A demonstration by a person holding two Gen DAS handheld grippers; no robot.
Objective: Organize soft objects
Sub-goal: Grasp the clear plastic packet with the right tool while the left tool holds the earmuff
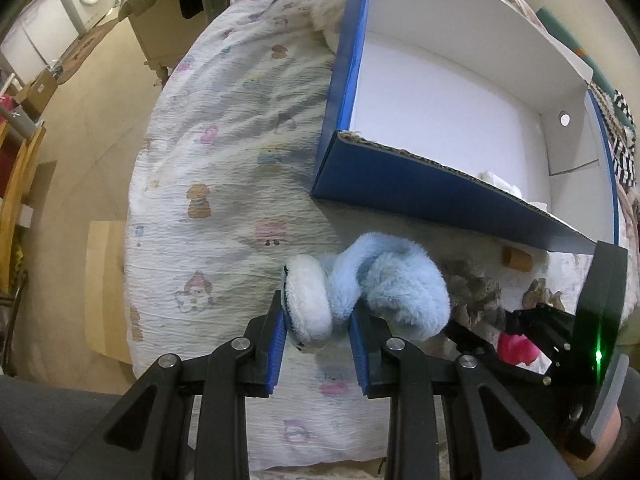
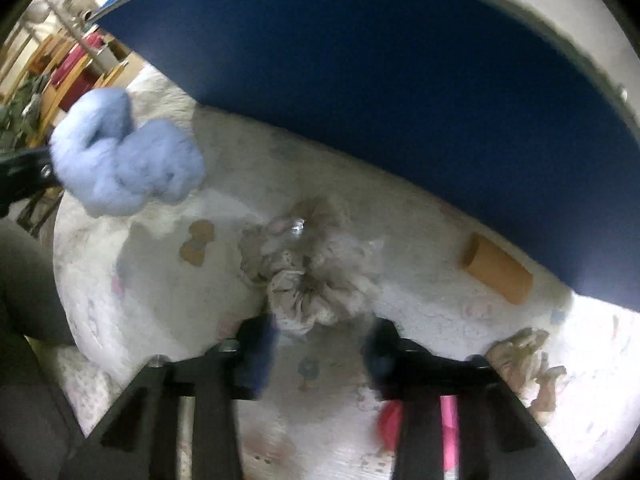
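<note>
printed bedsheet; left tool pinching blue plush

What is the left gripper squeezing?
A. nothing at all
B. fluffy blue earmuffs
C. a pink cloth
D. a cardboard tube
B: the left gripper has its blue pads pressed on one cup of the fluffy blue earmuffs, while the tube lies loose on the bed by the box.
</note>
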